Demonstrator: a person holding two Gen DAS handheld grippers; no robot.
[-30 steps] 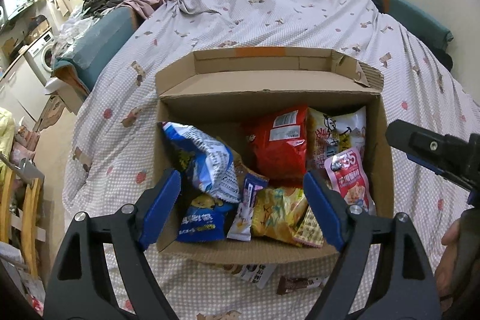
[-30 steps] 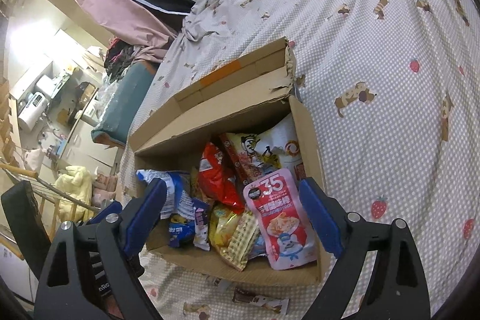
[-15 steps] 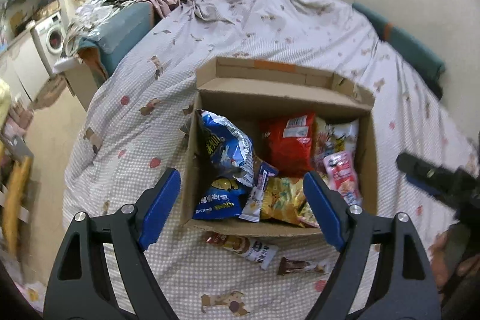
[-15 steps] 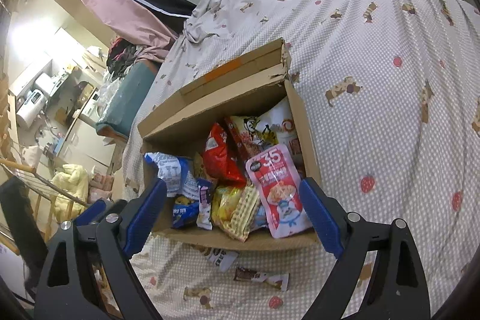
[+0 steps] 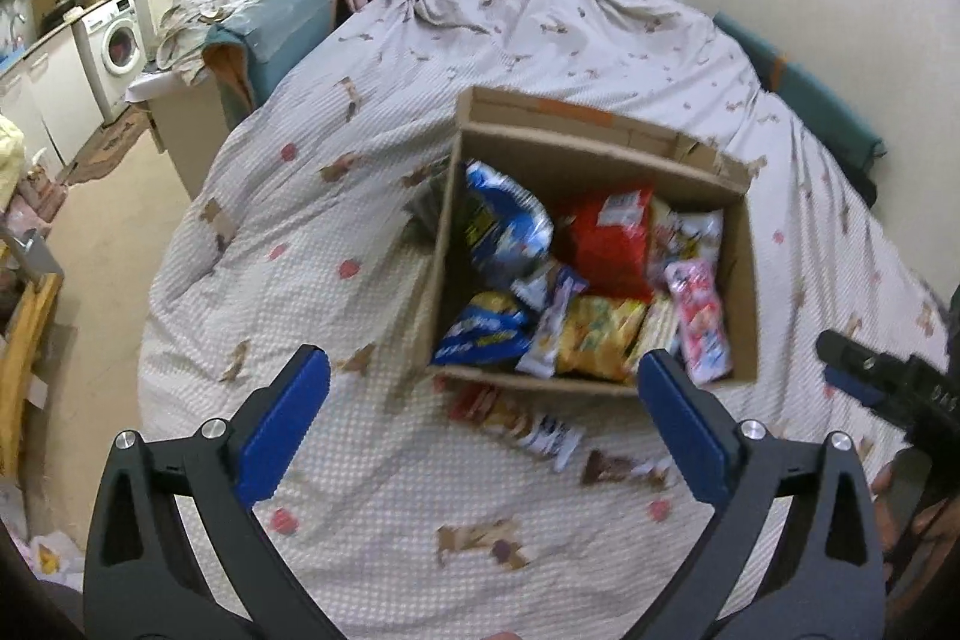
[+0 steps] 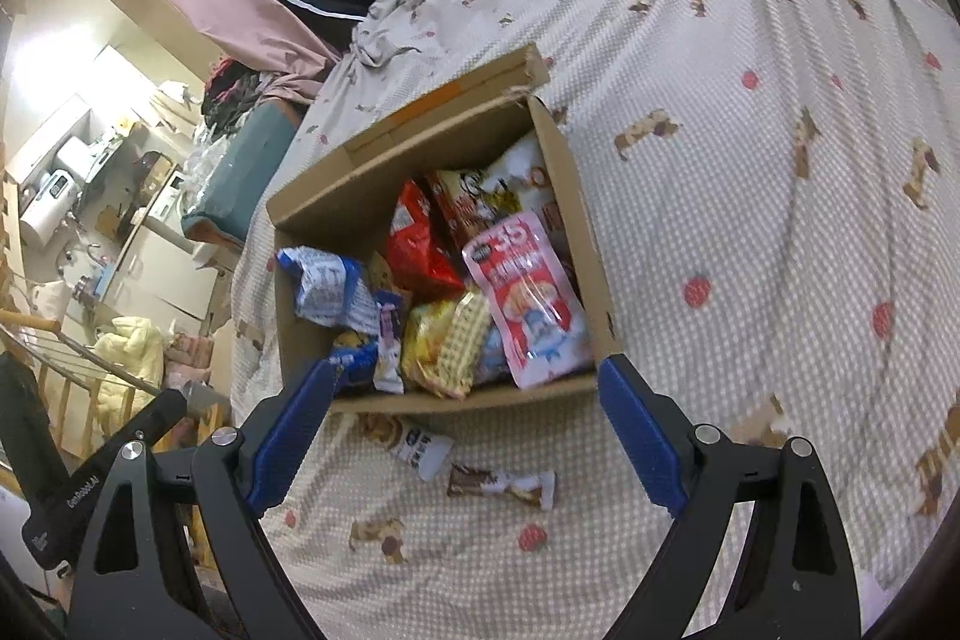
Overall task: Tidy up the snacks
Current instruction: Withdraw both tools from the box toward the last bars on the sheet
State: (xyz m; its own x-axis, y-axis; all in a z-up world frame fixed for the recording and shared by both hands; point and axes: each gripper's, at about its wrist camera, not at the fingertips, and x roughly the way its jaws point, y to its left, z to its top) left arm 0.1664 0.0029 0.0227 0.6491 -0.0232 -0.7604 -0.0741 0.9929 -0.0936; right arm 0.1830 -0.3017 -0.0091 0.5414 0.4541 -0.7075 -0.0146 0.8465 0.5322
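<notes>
An open cardboard box (image 5: 741, 304) (image 6: 579, 232) full of snack packets stands on the bed. Inside are a blue bag (image 5: 504, 226), a red bag (image 5: 612, 238) (image 6: 420, 250), a yellow bag (image 5: 594, 340) (image 6: 444, 346) and a pink pouch (image 5: 699, 322) (image 6: 528, 304). Two snack bars lie on the bedspread in front of the box: a white-ended one (image 5: 528, 421) (image 6: 414, 445) and a brown one (image 5: 624, 469) (image 6: 501, 484). My left gripper (image 5: 480, 424) is open and empty, held above the bars. My right gripper (image 6: 468, 430) is open and empty, just above them; it also shows in the left wrist view (image 5: 882, 388).
The bedspread (image 6: 750, 220) is white with dog and strawberry prints, rumpled at the head. A teal cushion (image 5: 282, 16), piled clothes and a washing machine (image 5: 120, 46) stand left of the bed. A wooden rack (image 6: 54, 376) is at the left edge.
Both grippers have pulled back and up from the box. The two bars on the bedspread in front of the box have come fully into view. Both stay open.
</notes>
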